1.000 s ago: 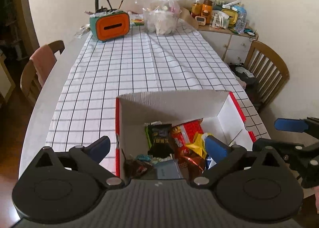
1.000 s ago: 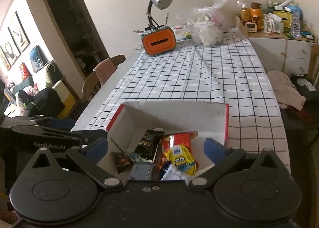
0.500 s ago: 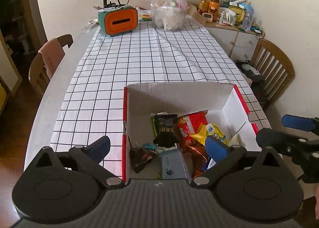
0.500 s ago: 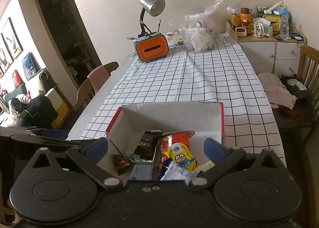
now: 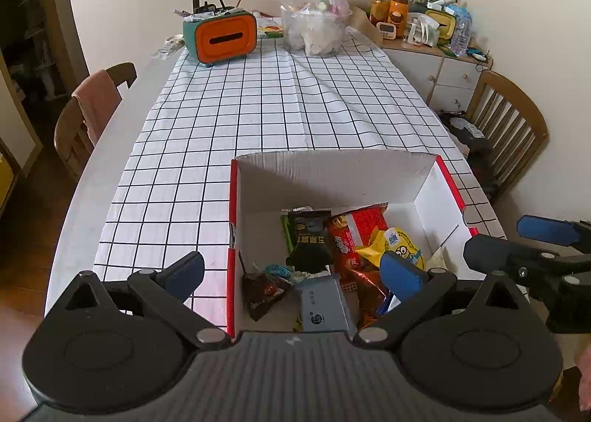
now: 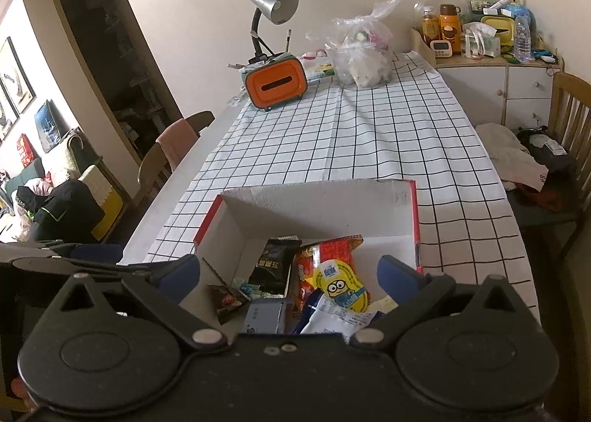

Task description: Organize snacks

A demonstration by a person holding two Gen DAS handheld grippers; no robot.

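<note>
1. Left gripper (image 5: 291, 268) and right gripper (image 6: 290, 270) hover above the near end of the box, jaws wide, holding nothing.
2. Cardboard box (image 5: 332, 178) on the checked bench holds the snack packets (image 5: 351, 241).
3. Far end: orange tissue holder (image 5: 225, 36), plastic bag (image 5: 314, 26).

Red-edged white box (image 5: 432, 196) on black-gridded white tablecloth (image 5: 280, 108); orange-fronted teal holder (image 5: 221, 36).

Both wrist views high, near, facing down the table, sharing the snack box (image 5: 332, 178), lamp (image 6: 275, 4)
</note>
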